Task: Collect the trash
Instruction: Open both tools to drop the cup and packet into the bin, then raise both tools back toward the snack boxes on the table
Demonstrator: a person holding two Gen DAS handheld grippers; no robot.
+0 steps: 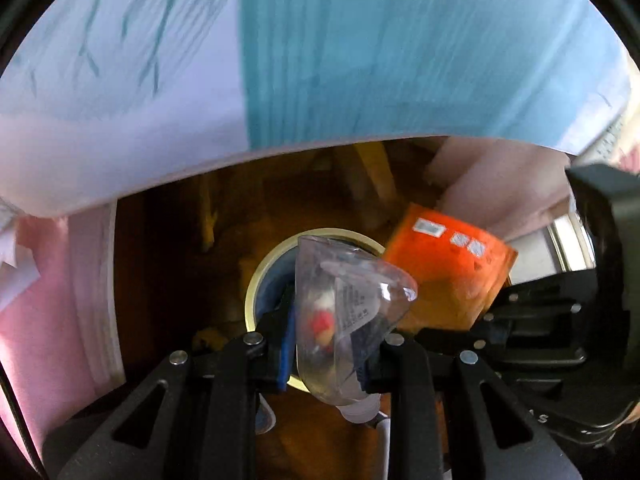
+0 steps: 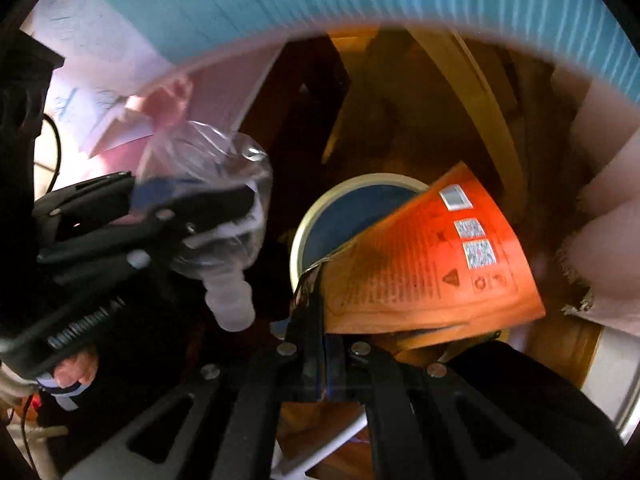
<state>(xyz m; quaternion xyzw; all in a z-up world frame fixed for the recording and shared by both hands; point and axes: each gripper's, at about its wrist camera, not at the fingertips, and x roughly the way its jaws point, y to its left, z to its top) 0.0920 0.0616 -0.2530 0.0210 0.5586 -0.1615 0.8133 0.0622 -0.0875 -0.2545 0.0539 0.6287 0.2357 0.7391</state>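
Note:
My left gripper [image 1: 328, 346] is shut on a crushed clear plastic bottle [image 1: 352, 300], its blue pads pressing on both sides. The right wrist view shows the same gripper [image 2: 208, 208] and bottle [image 2: 224, 168] at the left, with the bottle's neck hanging down. My right gripper [image 2: 324, 344] is shut on the edge of an orange printed packet [image 2: 432, 264], which also shows in the left wrist view [image 1: 444, 272]. Below both sits a round bin with a cream rim [image 1: 256, 280] [image 2: 316, 216] and a blue inside. Bottle and packet partly cover its mouth.
A blue and white sheet [image 1: 320, 60] overhangs the bin from above. Pink fabric [image 1: 60, 280] hangs at the left, and more pale cloth [image 2: 600, 200] at the right. Around the bin are dark brown wooden parts [image 2: 400, 100]. A white round object [image 2: 612, 368] lies at the lower right.

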